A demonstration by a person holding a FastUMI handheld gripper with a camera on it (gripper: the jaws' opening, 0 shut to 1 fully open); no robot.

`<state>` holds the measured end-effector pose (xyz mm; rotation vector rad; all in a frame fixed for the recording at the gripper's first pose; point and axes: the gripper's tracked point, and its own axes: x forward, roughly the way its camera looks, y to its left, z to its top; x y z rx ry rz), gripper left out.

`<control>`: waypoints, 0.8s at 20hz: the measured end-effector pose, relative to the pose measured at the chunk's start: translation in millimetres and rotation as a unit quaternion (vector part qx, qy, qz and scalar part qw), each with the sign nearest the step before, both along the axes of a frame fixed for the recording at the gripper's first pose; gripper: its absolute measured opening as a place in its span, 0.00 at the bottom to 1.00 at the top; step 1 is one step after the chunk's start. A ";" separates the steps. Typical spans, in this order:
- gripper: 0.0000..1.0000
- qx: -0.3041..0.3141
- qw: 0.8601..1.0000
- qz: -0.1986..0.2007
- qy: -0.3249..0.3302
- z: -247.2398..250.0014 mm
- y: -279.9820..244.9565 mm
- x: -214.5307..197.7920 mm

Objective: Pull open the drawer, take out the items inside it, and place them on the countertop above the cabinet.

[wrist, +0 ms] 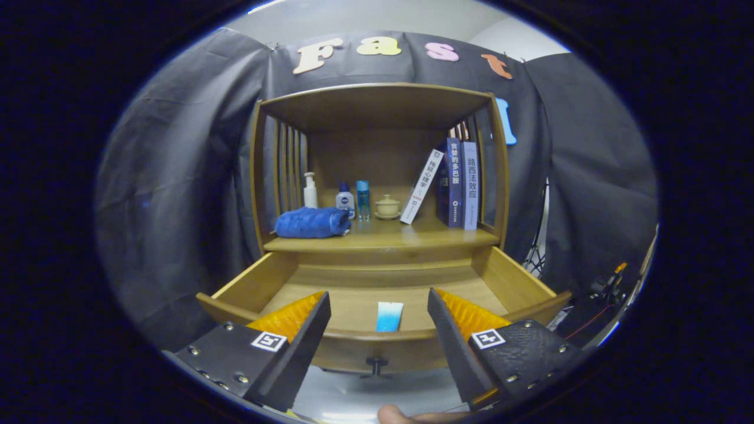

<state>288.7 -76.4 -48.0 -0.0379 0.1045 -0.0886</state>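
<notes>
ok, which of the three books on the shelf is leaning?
The white book, leftmost of the three, tilted against the dark blue book. That one and the pale blue book stand upright. The gripper is open.

the drawer (259,282) stands pulled out below the bench (412,237) of the cabinet (377,100), with a tube (389,316) lying inside near its front wall, just ahead of the spread fingers of the tongs (377,315) and between them. up on the bench, a folded towel (312,222) lies at the left front with a pump bottle (310,191) behind it. two small bottles (346,199) and a lidded cup (387,207) stand toward the middle, and books (462,184) stand at the right, one leaning.
</notes>
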 end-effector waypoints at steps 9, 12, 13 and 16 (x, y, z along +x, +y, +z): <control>0.99 0.035 0.976 -0.065 0.204 -54.4 -47.6 93.6; 1.00 0.049 0.959 -0.057 0.272 -84.0 -45.4 100.5; 1.00 0.059 0.952 -0.057 0.296 -93.1 -44.9 101.0; 1.00 0.122 0.927 -0.060 0.351 -112.6 -37.5 102.7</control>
